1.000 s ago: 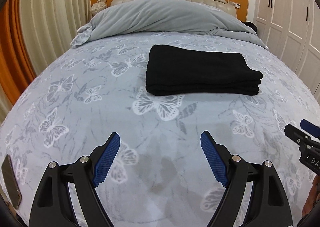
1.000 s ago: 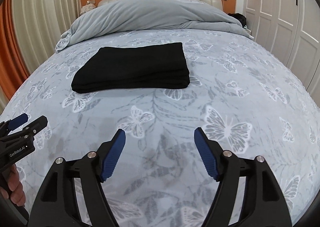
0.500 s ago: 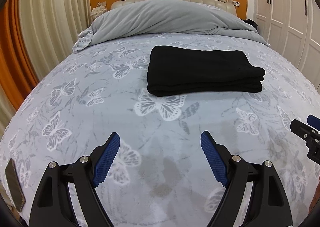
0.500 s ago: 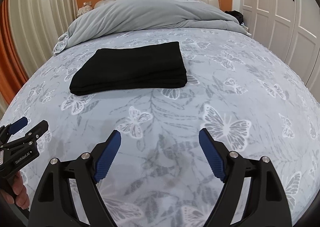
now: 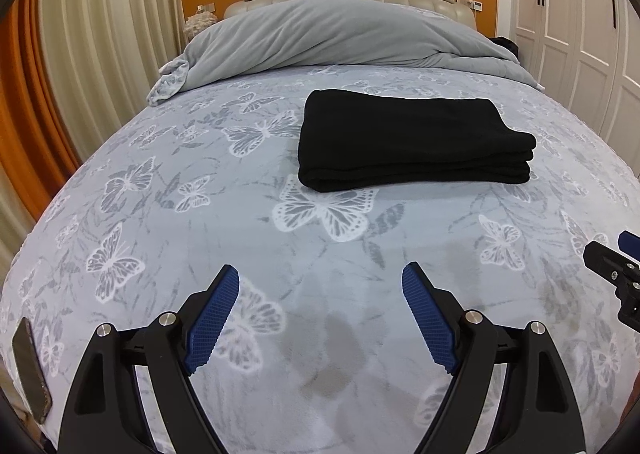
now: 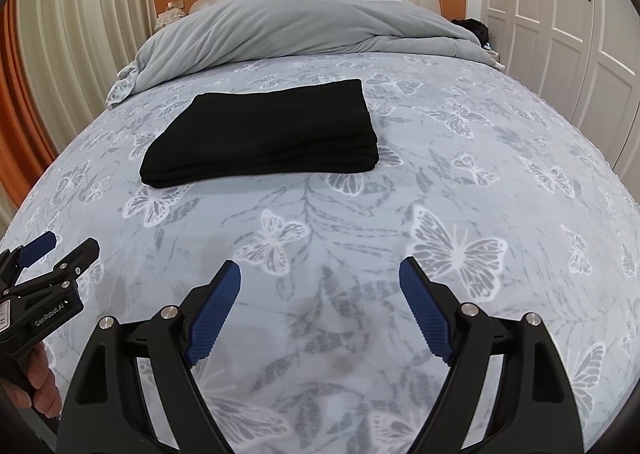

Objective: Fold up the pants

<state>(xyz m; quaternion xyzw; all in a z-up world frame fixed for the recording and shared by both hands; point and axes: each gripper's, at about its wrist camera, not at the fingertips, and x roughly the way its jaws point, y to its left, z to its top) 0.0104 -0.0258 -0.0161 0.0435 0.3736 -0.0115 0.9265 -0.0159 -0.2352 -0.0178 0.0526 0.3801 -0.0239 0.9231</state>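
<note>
Black pants (image 5: 412, 138) lie folded in a neat flat stack in the middle of the bed; they also show in the right wrist view (image 6: 264, 134). My left gripper (image 5: 320, 318) is open and empty, well short of the pants near the bed's foot. My right gripper (image 6: 320, 310) is open and empty, also well short of the pants. The right gripper shows at the right edge of the left wrist view (image 5: 616, 266). The left gripper shows at the left edge of the right wrist view (image 6: 52, 254).
The bed has a grey butterfly-print cover (image 5: 200, 190). A bunched grey duvet (image 5: 340, 34) lies at the headboard end. A dark phone (image 5: 30, 370) lies at the bed's near left edge. Curtains hang left, white wardrobe doors (image 6: 580, 34) stand right.
Both grippers have drawn back and risen slightly from the pants. Their jaws stay open. The pants have not moved.
</note>
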